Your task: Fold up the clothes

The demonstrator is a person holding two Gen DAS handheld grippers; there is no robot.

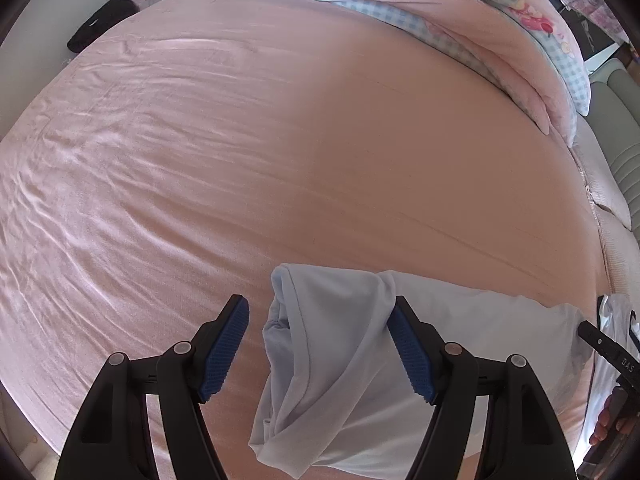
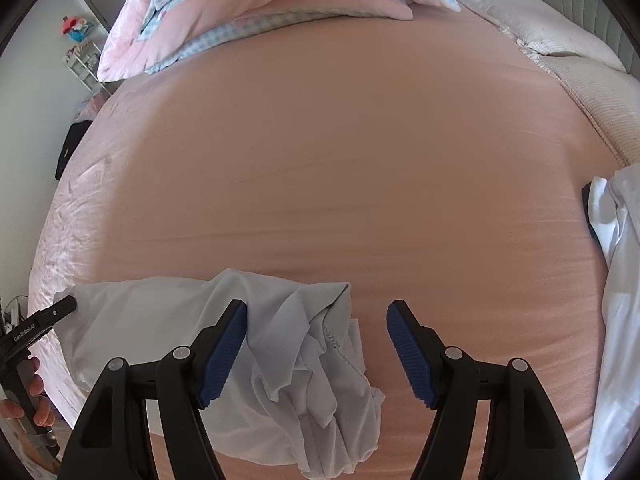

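Note:
A pale blue-white garment lies crumpled on the pink bed sheet near the front edge. My left gripper is open above its left end, with a hemmed sleeve opening between the fingers. In the right wrist view the same garment lies bunched, and my right gripper is open over its right end. The left finger touches the cloth. Neither gripper holds anything.
A folded pink and blue-checked quilt lies at the far side of the bed. A white garment lies at the right edge. A black item sits off the far left corner. Pale pillows lie at the headboard.

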